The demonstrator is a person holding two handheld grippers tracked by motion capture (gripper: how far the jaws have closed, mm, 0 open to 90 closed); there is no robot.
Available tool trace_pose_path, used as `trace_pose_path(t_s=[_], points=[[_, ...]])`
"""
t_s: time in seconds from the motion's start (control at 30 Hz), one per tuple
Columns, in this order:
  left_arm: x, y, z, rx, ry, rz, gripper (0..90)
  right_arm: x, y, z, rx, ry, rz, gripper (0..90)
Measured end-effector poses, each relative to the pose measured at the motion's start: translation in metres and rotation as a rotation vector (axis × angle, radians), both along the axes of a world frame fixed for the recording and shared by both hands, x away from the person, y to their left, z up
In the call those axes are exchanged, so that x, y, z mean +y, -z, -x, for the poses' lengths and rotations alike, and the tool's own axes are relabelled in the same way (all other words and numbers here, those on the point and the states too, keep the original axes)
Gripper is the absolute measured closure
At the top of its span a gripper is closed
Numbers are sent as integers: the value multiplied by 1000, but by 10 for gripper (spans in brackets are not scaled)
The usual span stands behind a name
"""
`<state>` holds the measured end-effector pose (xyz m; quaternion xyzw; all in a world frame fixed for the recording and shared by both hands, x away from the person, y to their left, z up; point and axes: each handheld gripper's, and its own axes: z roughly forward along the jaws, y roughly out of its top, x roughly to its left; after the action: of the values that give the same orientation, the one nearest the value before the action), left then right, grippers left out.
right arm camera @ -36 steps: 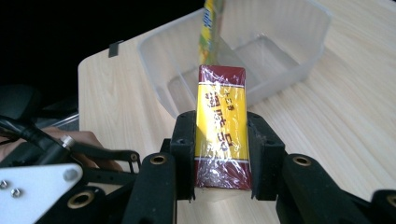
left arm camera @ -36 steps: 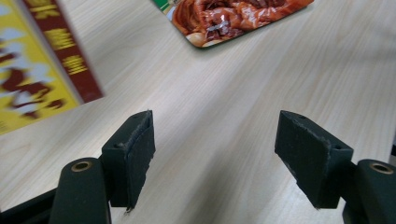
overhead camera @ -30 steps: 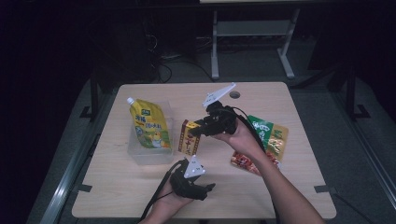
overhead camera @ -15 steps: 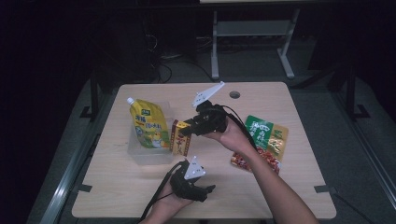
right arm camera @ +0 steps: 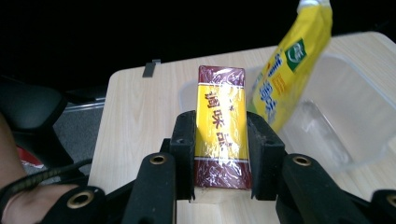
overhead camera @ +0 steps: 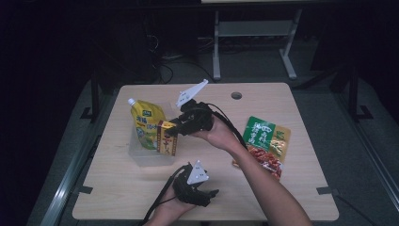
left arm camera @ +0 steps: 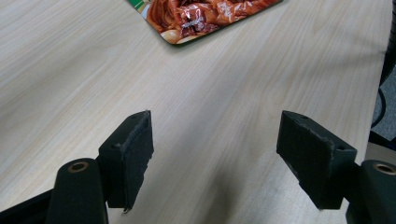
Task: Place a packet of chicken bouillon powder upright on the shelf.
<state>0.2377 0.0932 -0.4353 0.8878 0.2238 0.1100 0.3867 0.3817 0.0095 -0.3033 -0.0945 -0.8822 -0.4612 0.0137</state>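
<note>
Tabletop (overhead camera: 301, 188): pale wood, dark room behind | right claw (right arm camera: 219, 154): pinching maroon-yellow box (right arm camera: 221, 135), frame centre, over clear tub (right arm camera: 355, 116) beside yellow pouch (right arm camera: 285, 79) | left claw (left arm camera: 215, 158): spread, lower frame | sauce packet (left arm camera: 205, 18) top edge.

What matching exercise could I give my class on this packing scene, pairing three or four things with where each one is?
Things:
1. box
2. yellow pouch
3. green and red packet
4. left tool

Places:
A. lying flat on the table, right of the arm
B. standing in the clear tub
C. clamped in the right tool, over the tub's edge
D. resting near the table's front edge, open, nothing between its pads

Pairs: 1-C, 2-B, 3-A, 4-D
</note>
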Motion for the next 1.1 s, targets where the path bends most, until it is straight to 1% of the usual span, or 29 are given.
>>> trace_pose_path(t_s=[0.07,0.2,0.33,0.37,0.4,0.47,0.57,0.67,0.7,0.73,0.93,1.0,1.03,1.1], points=[[0,0,1,5,0,0,267,7,4,-2,2,-6,-8,673],[0,-1,1,4,1,1,266,12,8,-4,-5,-9,2,673],[0,0,1,14,-6,13,265,19,12,-6,-5,-7,12,673],[0,0,1,17,-8,14,265,21,13,-6,-11,-9,14,673],[0,0,1,19,-9,12,265,24,15,-6,-6,-9,22,673],[0,0,1,16,-4,1,266,26,16,-6,-12,-8,28,673],[0,0,1,20,-10,10,265,32,20,-6,-19,-9,50,673],[1,0,1,17,-8,9,266,36,23,-7,-19,-7,60,672],[1,0,1,17,-8,9,265,36,23,-7,-21,-6,54,672],[1,0,1,17,-8,10,265,37,23,-7,-11,-2,53,672],[1,0,1,18,-7,8,266,39,22,-6,-13,-1,51,673],[1,-1,0,18,-5,7,266,41,21,-3,-26,-4,61,673],[1,-1,0,11,0,5,266,41,20,-2,-29,-5,62,673],[1,-1,0,13,-1,5,266,42,21,-3,-28,-7,56,673]])
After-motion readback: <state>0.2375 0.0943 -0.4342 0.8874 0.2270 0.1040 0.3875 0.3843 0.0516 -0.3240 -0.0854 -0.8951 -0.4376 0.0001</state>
